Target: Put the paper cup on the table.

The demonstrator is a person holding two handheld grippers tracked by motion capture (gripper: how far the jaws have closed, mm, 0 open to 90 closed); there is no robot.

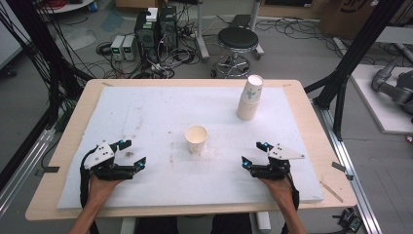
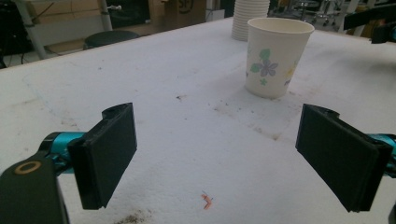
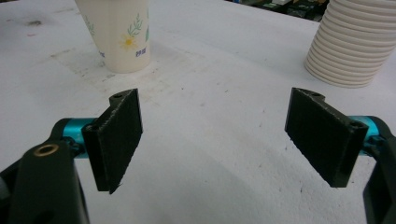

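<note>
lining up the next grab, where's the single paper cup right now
In the high view the single paper cup stands upright near the middle of the white pad, between the two grippers, nearer than the cup stack.

A single paper cup [image 1: 196, 138] is seen upright near the middle of the white foam mat [image 1: 146, 112], with a stack of cups [image 1: 250, 98] standing well apart toward the far right. The left gripper [image 1: 133, 154] and right gripper [image 1: 253, 153] are held low over the mat's near corners, jaws parted and nothing between them.
</note>
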